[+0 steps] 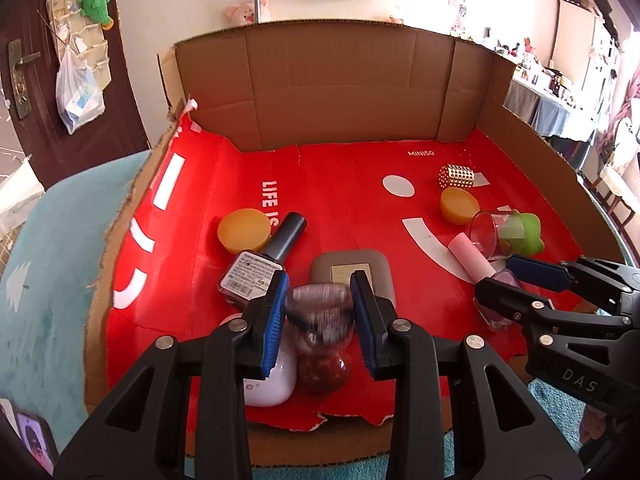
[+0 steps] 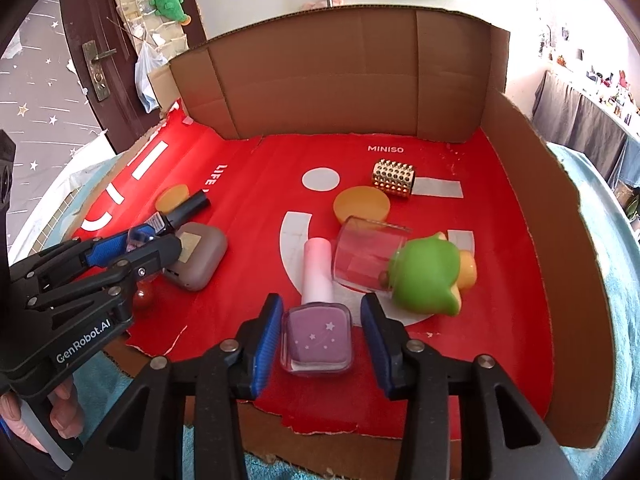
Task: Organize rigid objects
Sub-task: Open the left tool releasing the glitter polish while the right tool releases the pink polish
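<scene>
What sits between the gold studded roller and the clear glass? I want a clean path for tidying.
A yellow disc lies between the gold studded roller and the clear glass, close to the glass rim; the right wrist view shows it best.

Red printed paper sheet (image 2: 248, 280) with white shapes and white lettering, lining a plain brown cardboard box (image 2: 340, 80). Lilac square nail-polish bottle (image 2: 318, 338), near, dotted with small white stars, pale pink cap. Gold studded cylinder (image 2: 394, 179), far right. Two orange round discs (image 2: 362, 204). Green and yellow plastic toy (image 2: 430, 276) by a clear glass. Taupe rounded case (image 2: 198, 254), left. Blue-padded black gripper fingers (image 2: 266, 344).
</scene>
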The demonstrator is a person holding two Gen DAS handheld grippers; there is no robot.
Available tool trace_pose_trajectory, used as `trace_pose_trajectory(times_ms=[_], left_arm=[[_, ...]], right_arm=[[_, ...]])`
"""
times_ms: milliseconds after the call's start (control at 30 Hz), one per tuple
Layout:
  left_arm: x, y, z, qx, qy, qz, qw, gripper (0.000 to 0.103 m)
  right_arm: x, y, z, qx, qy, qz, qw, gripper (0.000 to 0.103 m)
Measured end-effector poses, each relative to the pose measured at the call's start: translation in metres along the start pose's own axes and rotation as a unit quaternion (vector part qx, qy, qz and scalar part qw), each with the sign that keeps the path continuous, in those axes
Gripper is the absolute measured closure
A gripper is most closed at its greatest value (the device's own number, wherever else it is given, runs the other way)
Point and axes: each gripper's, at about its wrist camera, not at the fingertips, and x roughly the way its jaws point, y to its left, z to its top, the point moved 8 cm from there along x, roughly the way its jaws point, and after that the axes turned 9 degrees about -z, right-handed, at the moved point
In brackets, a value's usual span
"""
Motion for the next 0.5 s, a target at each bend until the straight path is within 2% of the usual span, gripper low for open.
trace_pose_trajectory(times_ms=[200, 233, 267, 300, 333, 500], left_arm=[[-0.019, -0.004, 0.005, 0.008, -0.02, 0.005, 0.9997, 0.07], [-0.021, -0.004, 0.005, 0.008, -0.022, 0.006, 0.9997, 0.056], [-0.024, -0.004, 0.005, 0.007, -0.026, 0.009, 0.9996, 0.033], [-0.029, -0.003, 0.005, 0.007, -0.034, 0.014, 0.9993, 0.026], [-0.033, -0.003, 0.006, 0.007, -0.041, 0.019, 0.999, 0.023], [-0.05, -0.005, 0.004, 0.008, -0.054, 0.022, 0.9983, 0.023]], right_arm=[[-0.016, -0.002, 0.003, 0.005, -0.015, -0.001, 1.0, 0.054], [-0.018, -0.003, 0.003, 0.005, -0.018, -0.002, 1.0, 0.053], [-0.022, -0.003, 0.003, 0.004, -0.021, -0.004, 1.0, 0.052], [-0.025, -0.004, 0.003, 0.004, -0.024, -0.005, 1.0, 0.051], [-0.029, -0.005, 0.003, 0.004, -0.028, -0.007, 1.0, 0.05], [-0.046, -0.007, 0.002, 0.007, -0.044, -0.019, 0.999, 0.042]])
